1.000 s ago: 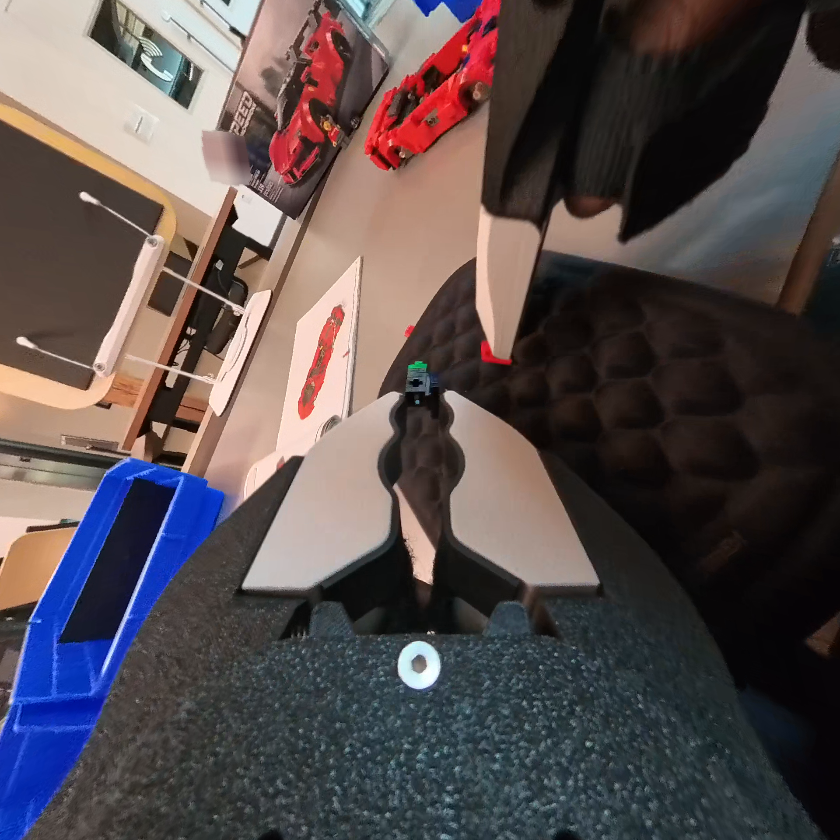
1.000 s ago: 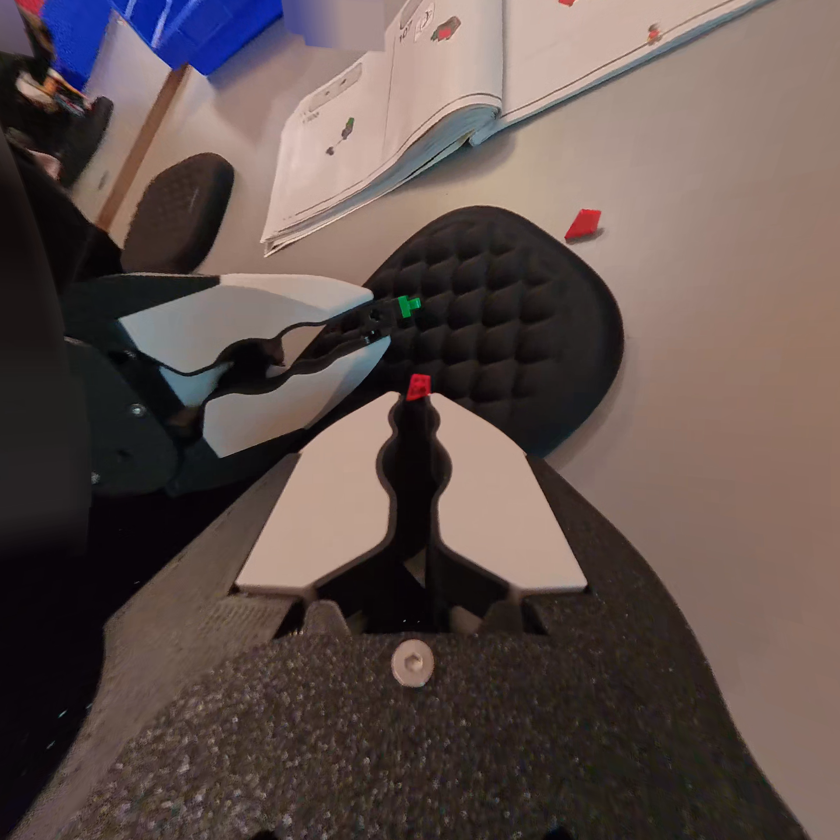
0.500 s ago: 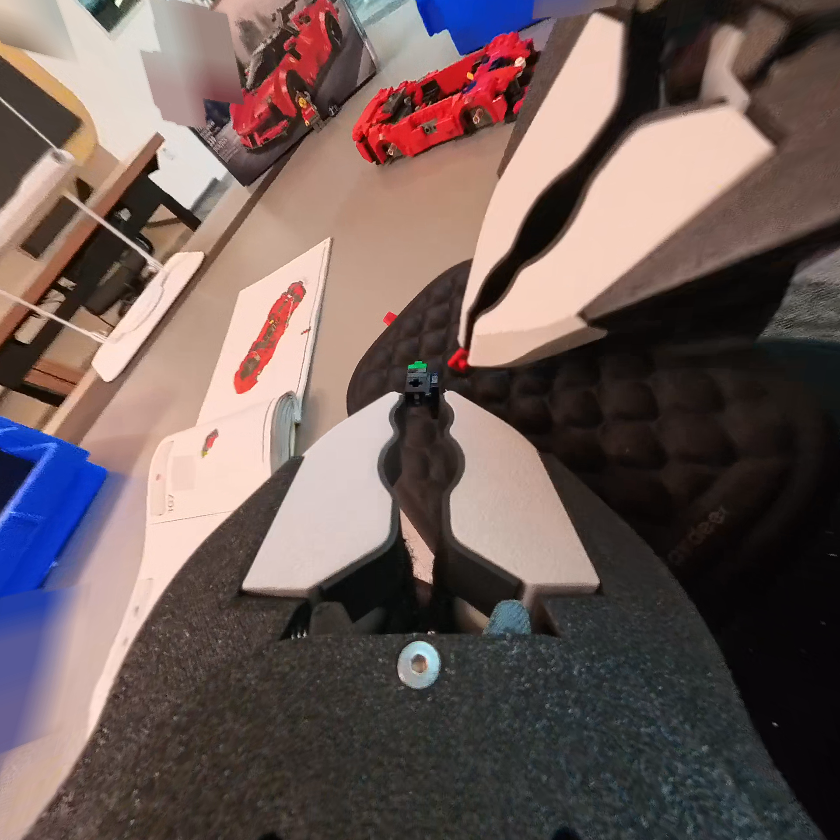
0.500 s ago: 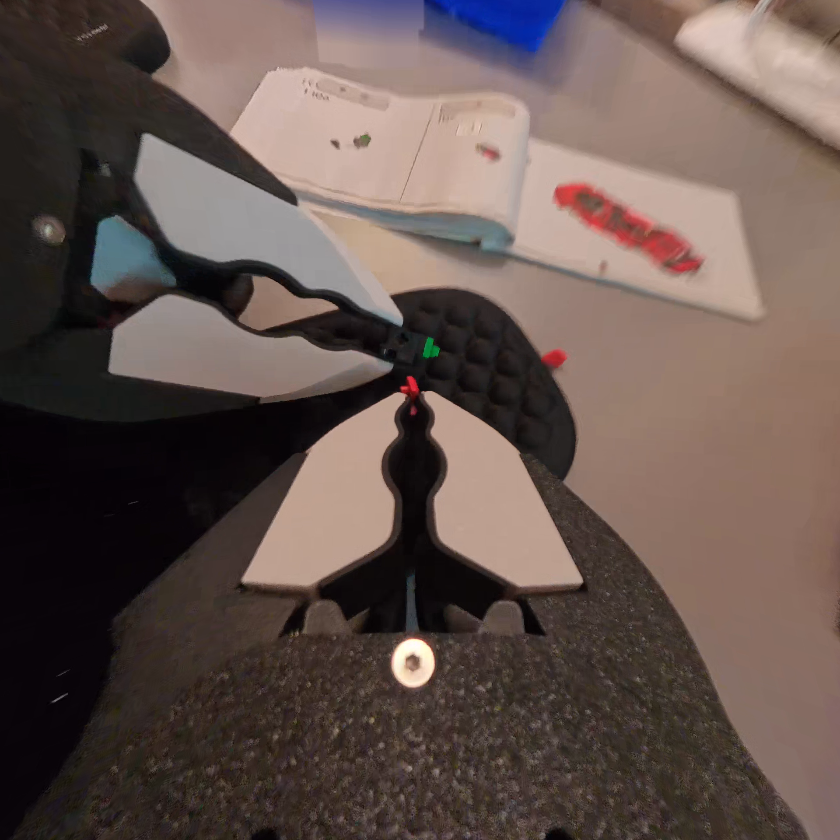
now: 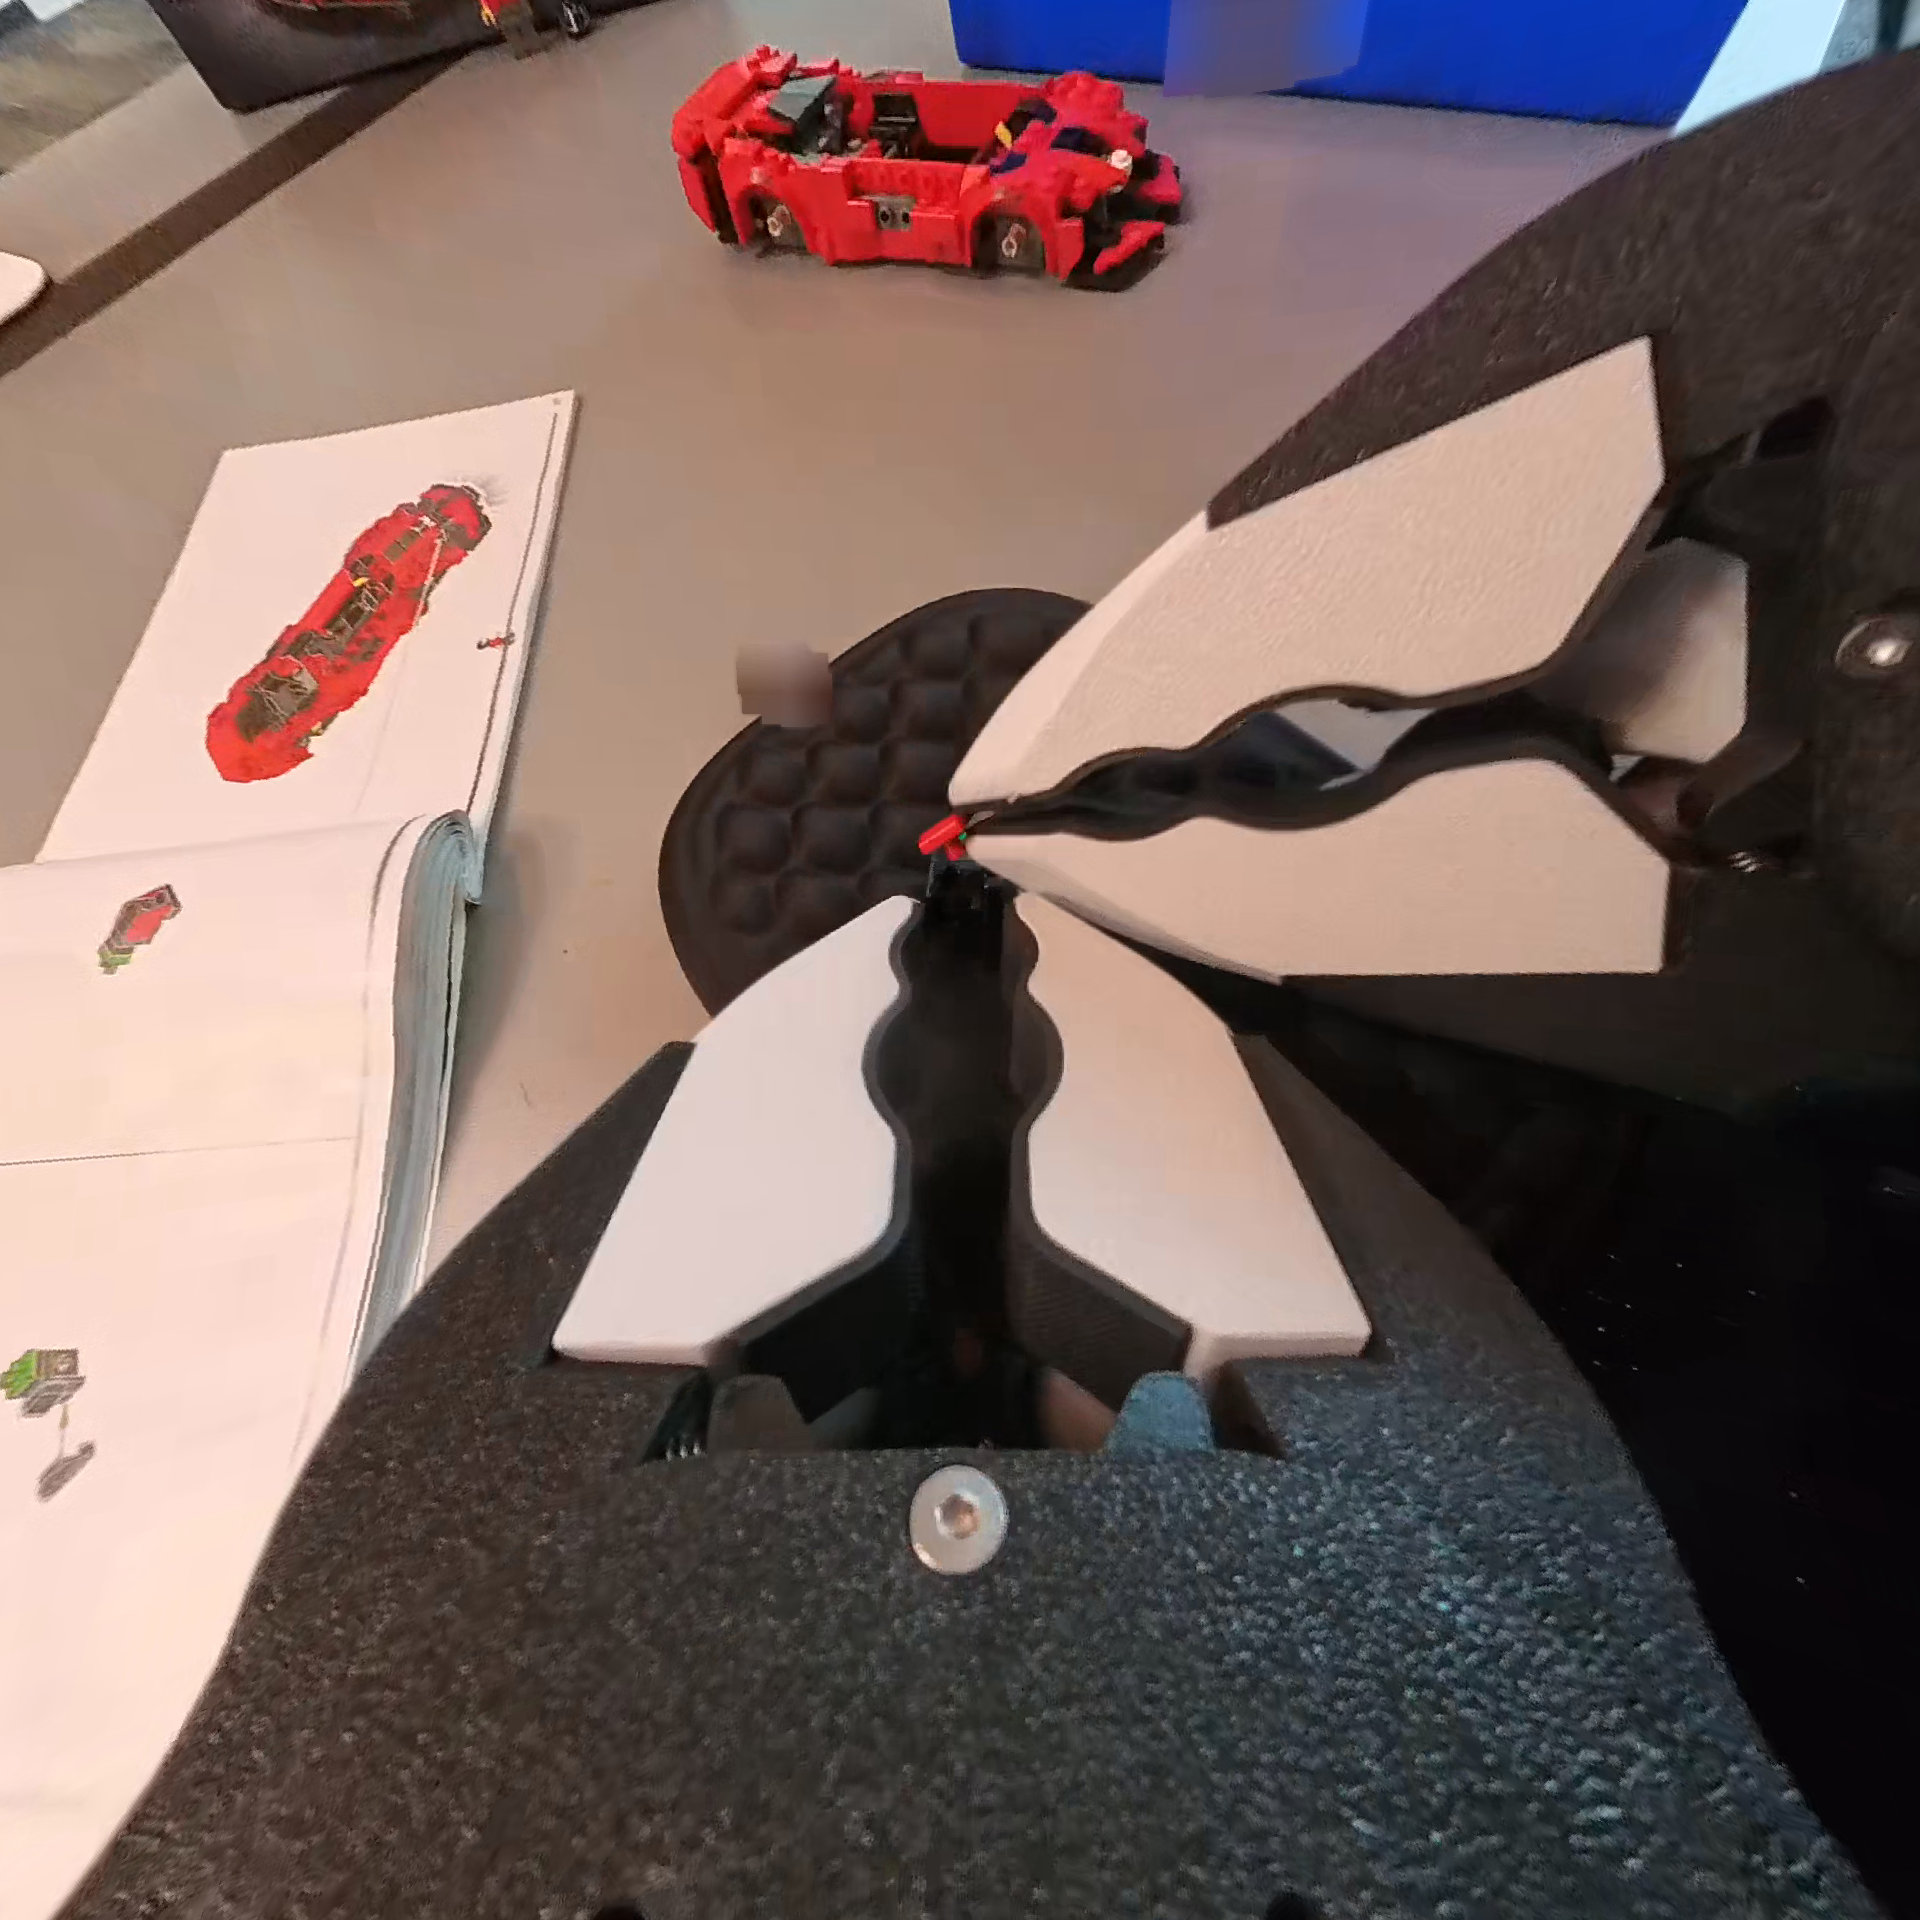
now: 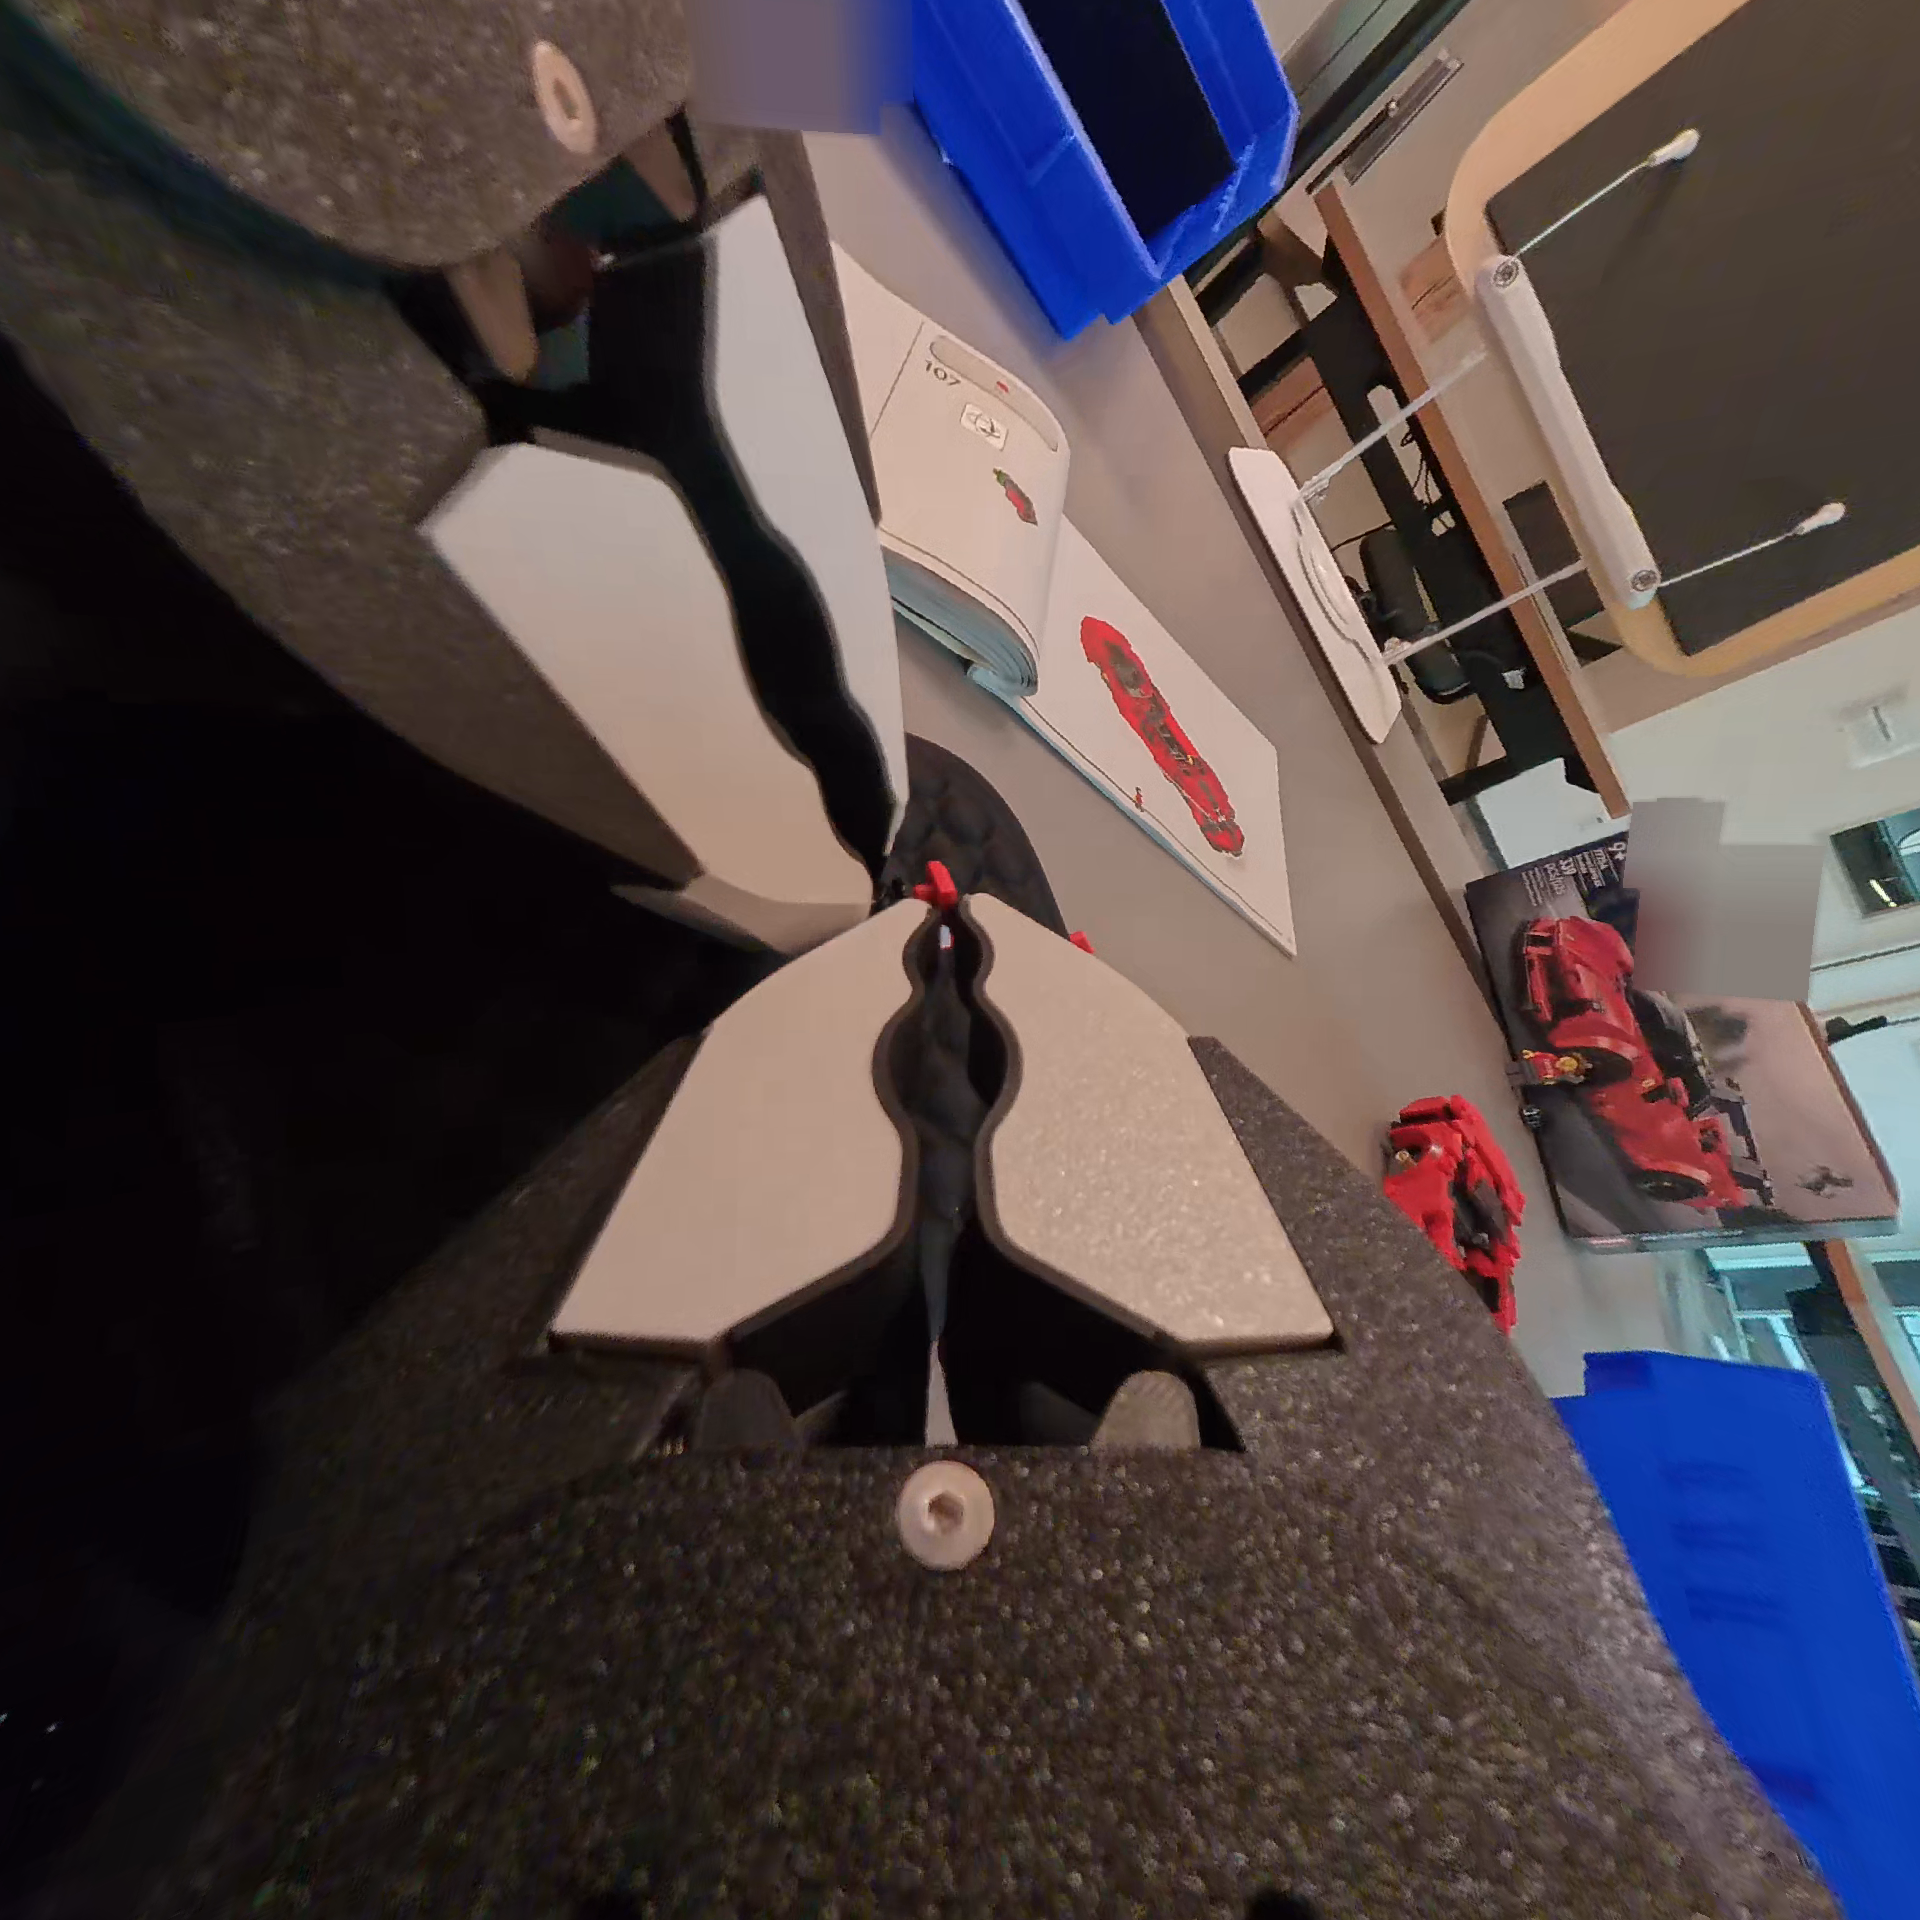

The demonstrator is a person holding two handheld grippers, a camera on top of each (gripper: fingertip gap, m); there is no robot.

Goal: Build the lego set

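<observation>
My left gripper [image 5: 961, 902] is shut on a small black piece with a green part [image 5: 958, 881], held above the black quilted pad [image 5: 821, 800]. My right gripper [image 6: 943, 916] is shut on a small red piece [image 6: 938, 885]. In the left wrist view the right gripper [image 5: 964, 831] comes in from the right, and its red piece [image 5: 940, 834] presses against the top of the black piece. In the right wrist view the left gripper [image 6: 883, 871] comes in from the upper left, tip to tip with mine. The green part is almost hidden.
An open instruction book [image 5: 260, 935] lies left of the pad. A half-built red car [image 5: 925, 177] stands farther back, with a blue bin [image 5: 1455, 52] behind it. The set's box [image 6: 1683, 1081] and another blue bin [image 6: 1766, 1610] show on the right. A loose red piece [image 6: 1081, 940] lies by the pad.
Both grippers turned and closed in on each other. The red piece, apart from the black-and-green piece a second ago, now sits against its top and covers most of the green.
</observation>
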